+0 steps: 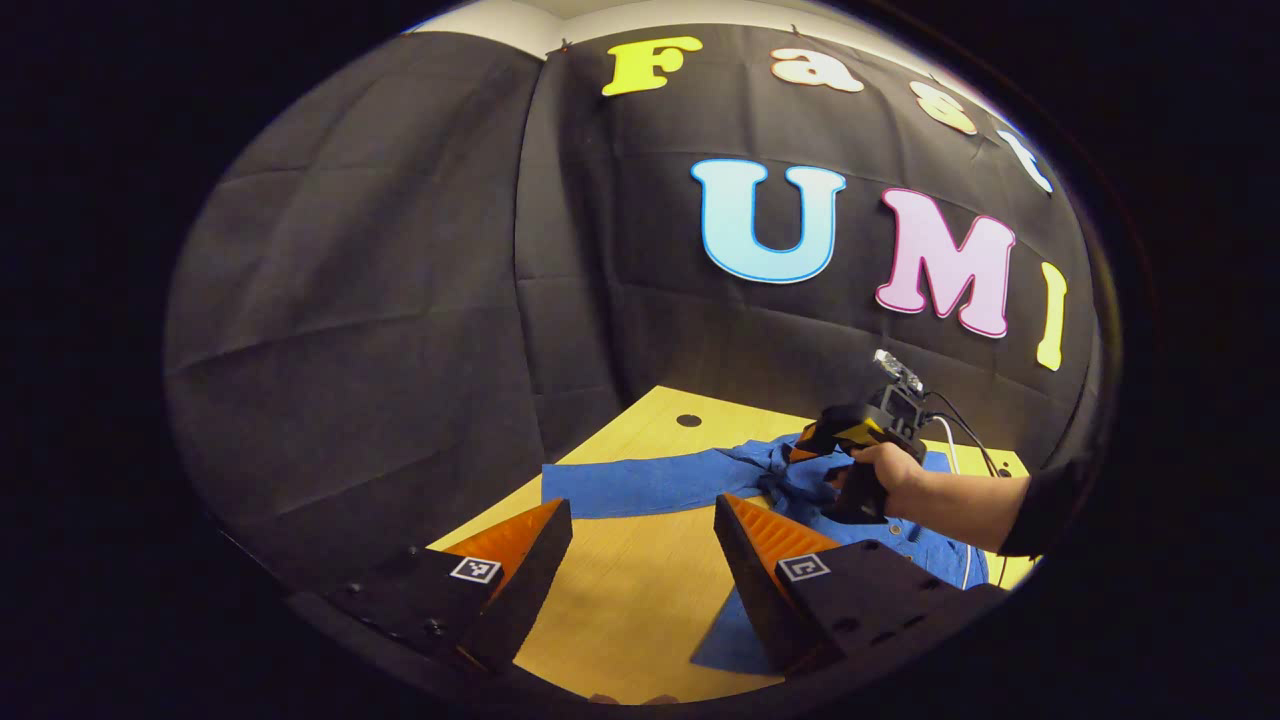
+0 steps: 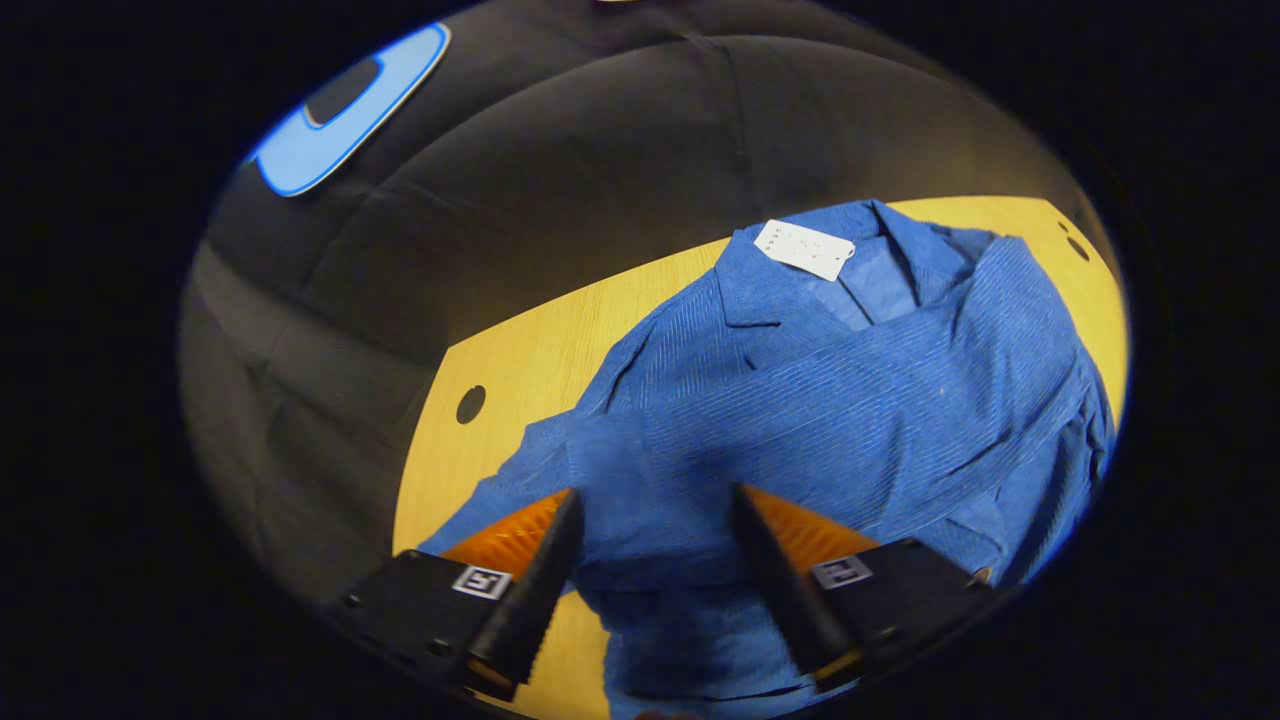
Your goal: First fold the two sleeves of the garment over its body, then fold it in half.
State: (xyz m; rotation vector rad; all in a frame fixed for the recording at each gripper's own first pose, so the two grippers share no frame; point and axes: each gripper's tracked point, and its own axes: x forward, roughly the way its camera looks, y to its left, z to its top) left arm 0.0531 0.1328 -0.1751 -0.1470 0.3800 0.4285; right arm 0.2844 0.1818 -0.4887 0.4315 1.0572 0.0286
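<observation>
Shirt [image 2: 830, 400], blue and ribbed, lies spread on the yellow tabletop [image 2: 520, 350], collar and white tag [image 2: 804, 249] toward the far edge in the right gripper view. One sleeve looks already laid across the chest, ending in a folded edge just ahead of the right claw [image 2: 650, 535]. In the left gripper view the other sleeve [image 1: 640, 485] stretches flat along the tabletop toward the far corner with the round hole [image 1: 689, 420].

The right claw hangs over the shirt's middle with its fingers spread wide and nothing between them; cloth shows through the gap, but I cannot tell whether the tips touch it. The left claw [image 1: 640, 550] is likewise wide open and empty, above bare wood near the front edge, with the outstretched sleeve just beyond it and the hem beside its right finger [image 1: 760, 545]. A hand [image 1: 885, 470] holds the right claw over the collar area in that view.

Likely next is the second sleeve. Risks, as I judge them: closing on more than one layer would drag the body along and undo the sleeve already folded; gripping mid-sleeve rather than near the cuff would let the end flop and crease; and pulling sideways without lifting could slide the whole shirt toward the tabletop edge.
</observation>
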